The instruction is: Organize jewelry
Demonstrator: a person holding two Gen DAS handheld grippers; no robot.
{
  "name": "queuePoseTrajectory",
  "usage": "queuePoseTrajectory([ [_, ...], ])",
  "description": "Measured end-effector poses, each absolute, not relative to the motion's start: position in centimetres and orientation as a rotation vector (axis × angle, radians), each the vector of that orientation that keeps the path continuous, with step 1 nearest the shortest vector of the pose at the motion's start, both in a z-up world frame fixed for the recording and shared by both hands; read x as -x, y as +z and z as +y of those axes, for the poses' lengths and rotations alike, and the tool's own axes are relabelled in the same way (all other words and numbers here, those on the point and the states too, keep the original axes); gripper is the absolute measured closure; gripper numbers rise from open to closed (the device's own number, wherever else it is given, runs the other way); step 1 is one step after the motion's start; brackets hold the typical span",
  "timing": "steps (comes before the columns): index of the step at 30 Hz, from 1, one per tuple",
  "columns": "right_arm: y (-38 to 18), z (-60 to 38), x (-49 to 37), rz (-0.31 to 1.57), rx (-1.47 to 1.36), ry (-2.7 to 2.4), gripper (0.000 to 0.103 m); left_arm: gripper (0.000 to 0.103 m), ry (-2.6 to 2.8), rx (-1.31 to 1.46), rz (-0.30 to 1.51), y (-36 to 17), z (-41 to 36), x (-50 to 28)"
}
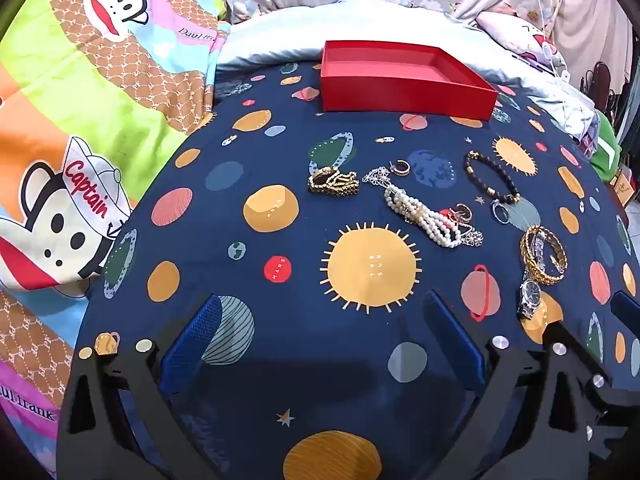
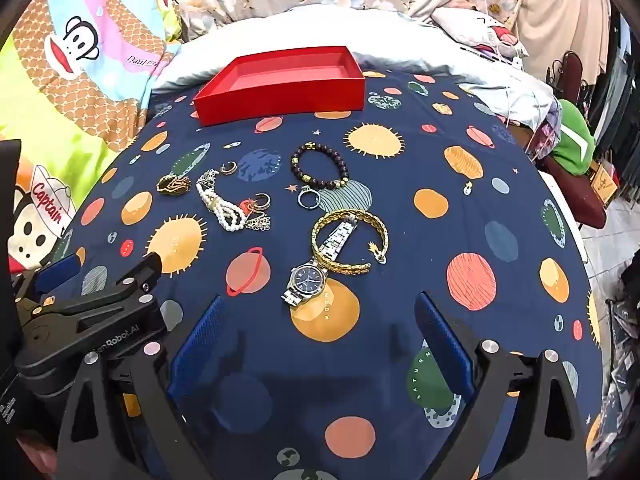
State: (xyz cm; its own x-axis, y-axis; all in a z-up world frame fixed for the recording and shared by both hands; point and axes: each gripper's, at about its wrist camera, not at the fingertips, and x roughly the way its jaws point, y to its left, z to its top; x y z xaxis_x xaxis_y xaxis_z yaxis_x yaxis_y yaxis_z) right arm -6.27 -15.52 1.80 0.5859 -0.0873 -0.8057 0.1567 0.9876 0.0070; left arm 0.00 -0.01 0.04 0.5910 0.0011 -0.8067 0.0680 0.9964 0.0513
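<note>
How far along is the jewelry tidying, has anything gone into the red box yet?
Nothing looks done: the red box is empty. Nothing is in hand either; the left hand-held gripper and right hand-held gripper are both open. Still lying on the bedspread: the watch, gold bangle, dark bead bracelet, pearl bracelet, earrings and rings.

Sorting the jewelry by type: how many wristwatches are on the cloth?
1. The watch lies nearest the right gripper, its band running through the gold bangle. None seems hidden.
</note>
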Motion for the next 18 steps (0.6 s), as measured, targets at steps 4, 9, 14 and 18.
queuePoseTrajectory([
  [4, 1.85, -15.97, 6.45, 0.937, -0.109, -0.136, 0.010, 0.005, -0.034, -0.085, 0.931, 0.05, -0.15, -0.36],
  [9, 1.68, -15.76, 6.13, 0.947, -0.105, -0.138, 0.010, 0.005, -0.033, -0.074, 0.920, 0.47, -0.08, 0.35],
  [14, 1.56, -15.89, 6.31, 0.947, -0.110, -0.135, 0.010, 0.005, -0.036, -0.075, 0.922, 0.33, 0.02, 0.18],
  [18, 1.65, -15.81, 6.41, 0.946, -0.111, -0.138, 0.010, 0.005, -0.037, -0.078, 0.921, 0.54, -0.01, 0.29],
])
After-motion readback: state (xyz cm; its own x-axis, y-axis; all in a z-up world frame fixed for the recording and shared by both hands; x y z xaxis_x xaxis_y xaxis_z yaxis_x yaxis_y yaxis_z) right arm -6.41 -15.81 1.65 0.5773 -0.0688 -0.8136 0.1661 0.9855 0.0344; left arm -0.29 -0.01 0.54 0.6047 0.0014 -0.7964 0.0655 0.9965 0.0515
